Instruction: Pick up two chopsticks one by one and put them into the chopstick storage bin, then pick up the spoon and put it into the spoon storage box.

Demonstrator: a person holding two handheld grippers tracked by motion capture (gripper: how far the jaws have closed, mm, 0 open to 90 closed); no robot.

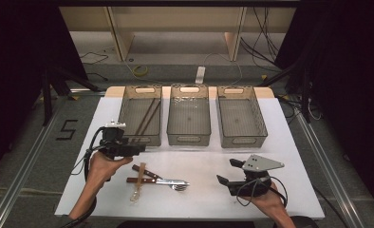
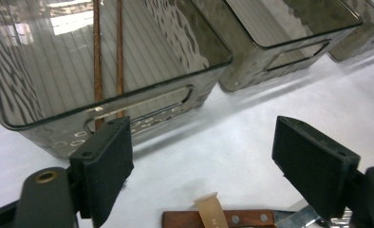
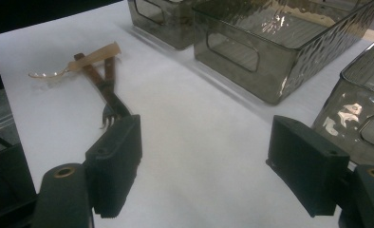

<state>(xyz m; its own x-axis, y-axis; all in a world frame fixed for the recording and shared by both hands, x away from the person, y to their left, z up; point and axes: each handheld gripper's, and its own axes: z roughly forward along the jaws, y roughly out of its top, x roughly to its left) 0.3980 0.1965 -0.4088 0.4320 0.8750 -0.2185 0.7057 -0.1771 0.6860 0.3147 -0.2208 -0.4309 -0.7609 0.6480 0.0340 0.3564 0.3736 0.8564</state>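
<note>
Two wooden chopsticks (image 1: 146, 117) are seen lying side by side in the left bin (image 1: 128, 116), running lengthwise along its floor; in the left gripper view they (image 2: 98, 57) are seen through the bin's near wall (image 2: 142, 107). The left gripper (image 1: 138, 150) is held just in front of that bin's near end, with its jaws spread wide and nothing between them. No earlier frame is given, so only the open stance is reported.

Nearer the person, a small heap of cutlery is laid on the white table cover (image 1: 209, 159): a fork (image 1: 159, 181) with a wooden handle, a wood-handled knife (image 1: 146, 171) crossing behind it, and a pale plastic spoon (image 1: 138, 187) laid across both. In the right gripper view the spoon (image 3: 76, 63) is seen resting on the two handles.

The right gripper (image 1: 227, 172) is held well apart from the heap at the right side of the cover, its jaws likewise wide open and empty.

Three grey translucent bins are counted in a row at the far side; the middle bin (image 1: 189, 118) and the right bin (image 1: 240, 121) are seen holding nothing. No obstacle is seen between the left gripper and the cutlery.
</note>
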